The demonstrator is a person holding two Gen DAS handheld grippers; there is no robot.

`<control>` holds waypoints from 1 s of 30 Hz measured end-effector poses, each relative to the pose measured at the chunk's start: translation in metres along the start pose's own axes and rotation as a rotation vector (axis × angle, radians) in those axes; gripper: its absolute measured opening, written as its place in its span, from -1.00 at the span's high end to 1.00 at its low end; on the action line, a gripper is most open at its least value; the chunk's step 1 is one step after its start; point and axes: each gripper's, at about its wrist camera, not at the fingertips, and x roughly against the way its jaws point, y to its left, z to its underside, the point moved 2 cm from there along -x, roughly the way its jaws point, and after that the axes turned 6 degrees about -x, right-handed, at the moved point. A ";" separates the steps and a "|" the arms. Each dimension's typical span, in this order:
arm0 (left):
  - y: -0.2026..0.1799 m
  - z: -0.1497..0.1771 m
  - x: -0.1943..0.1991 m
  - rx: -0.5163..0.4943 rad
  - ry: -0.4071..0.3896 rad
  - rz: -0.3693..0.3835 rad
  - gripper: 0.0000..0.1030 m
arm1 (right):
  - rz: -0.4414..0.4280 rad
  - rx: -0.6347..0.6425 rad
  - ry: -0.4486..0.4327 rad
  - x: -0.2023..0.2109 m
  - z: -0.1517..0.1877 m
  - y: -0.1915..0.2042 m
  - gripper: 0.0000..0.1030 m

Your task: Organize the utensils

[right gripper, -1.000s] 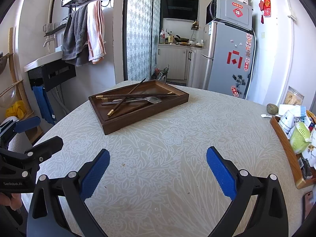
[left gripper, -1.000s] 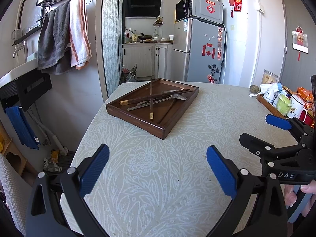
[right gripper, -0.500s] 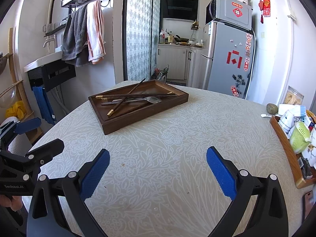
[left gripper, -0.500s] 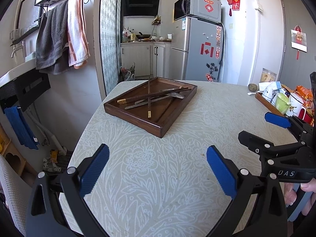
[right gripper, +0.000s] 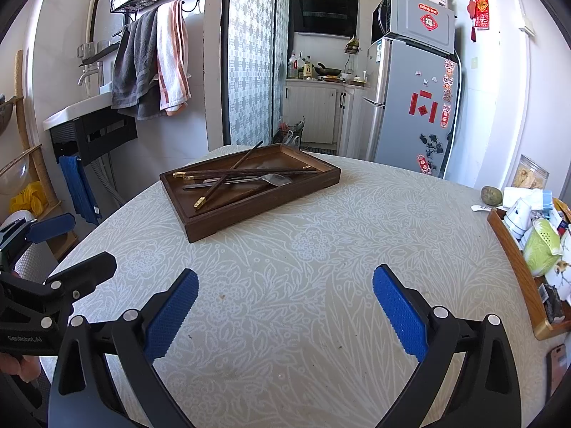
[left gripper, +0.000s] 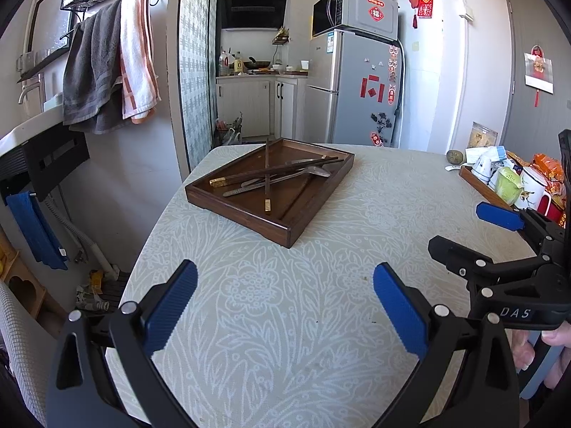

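Utensils: we see dark chopsticks (left gripper: pixel 274 173) with gold ends crossing a metal spoon (right gripper: pixel 266 179) in a brown tray (left gripper: pixel 310 210).
Hand-held grippers: our left (left gripper: pixel 285 294) and right (right gripper: pixel 285 294) gape wide, empty.

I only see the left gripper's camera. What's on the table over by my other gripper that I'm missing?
Observer: A phone lies flat at the near right edge of the table, just beyond the right gripper.
Operator: Ooh! And what's at the close end of that side tray with the cups? My other gripper is in the way.
Observer: A dark packet sits in the near corner of the side tray, beside the cups.
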 end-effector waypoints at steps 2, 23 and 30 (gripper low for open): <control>0.000 0.000 0.000 0.000 0.001 0.002 -0.95 | 0.000 0.000 0.001 0.000 0.000 0.000 -0.92; -0.001 0.001 -0.002 -0.005 0.002 0.026 -0.95 | 0.007 -0.005 -0.003 0.003 -0.001 -0.001 -0.92; 0.002 0.001 -0.002 0.007 0.004 0.012 -0.95 | 0.007 -0.007 0.002 0.001 0.001 -0.001 -0.92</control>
